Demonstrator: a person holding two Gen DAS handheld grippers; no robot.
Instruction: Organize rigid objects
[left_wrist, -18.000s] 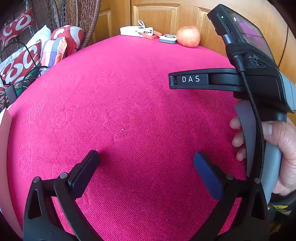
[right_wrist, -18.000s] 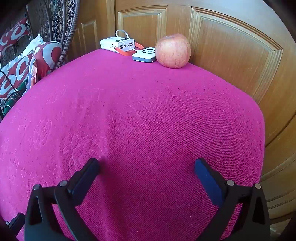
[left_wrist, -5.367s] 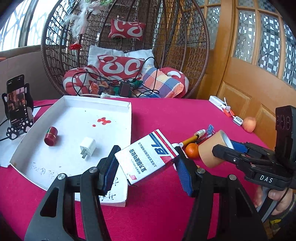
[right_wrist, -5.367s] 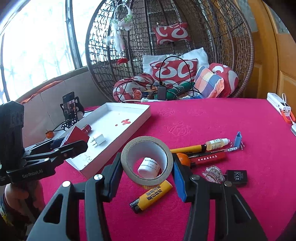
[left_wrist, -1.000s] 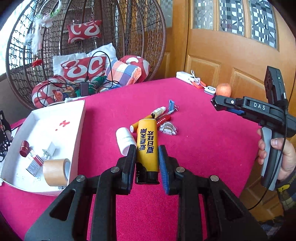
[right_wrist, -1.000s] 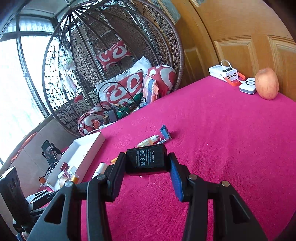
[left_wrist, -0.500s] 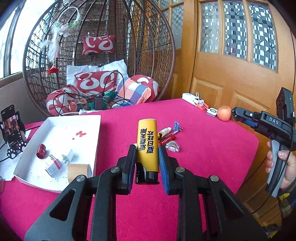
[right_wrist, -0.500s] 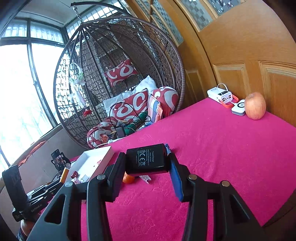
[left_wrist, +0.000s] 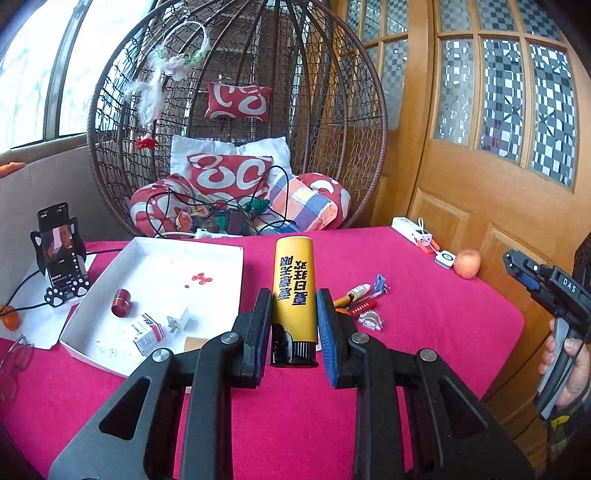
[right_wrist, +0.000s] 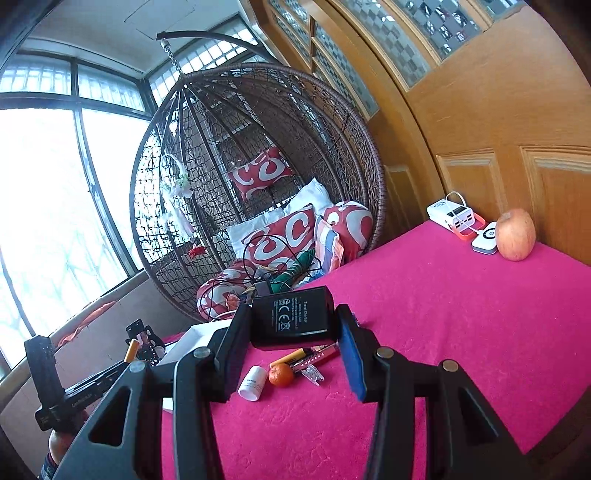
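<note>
Left gripper: jaws narrow, clamped on a yellow plastic lighter with dark blue print and a black cap end. Pads bear on the two long flat sides near the cap end; most of the body stands out past the fingertips, clear of the red cloth-covered table.

Right gripper: jaws at moderate width, clamped on a black rectangular plastic charger block with a white printed label. Pads sit on its two short ends, label face up, block roughly level and off the table.

Handling, lighter (judgement): light, stiff, smooth glossy shell, so it may slip or pivot since the grip is low on a long body. A hold nearer mid-length would resist swinging. Moderate squeeze only, as it is a thin-walled fuel body.

Handling, charger (judgement): denser than the lighter, rigid, matte faces, good friction. End-to-end grip looks stable.

Destination (judgement): shallow white rectangular cardboard tray, ahead and left of the left gripper, already holding a small red cylinder, a red-and-white carton and a white plug adapter.

Loose items ahead of and below the right gripper: white small bottle, small orange fruit.
</note>
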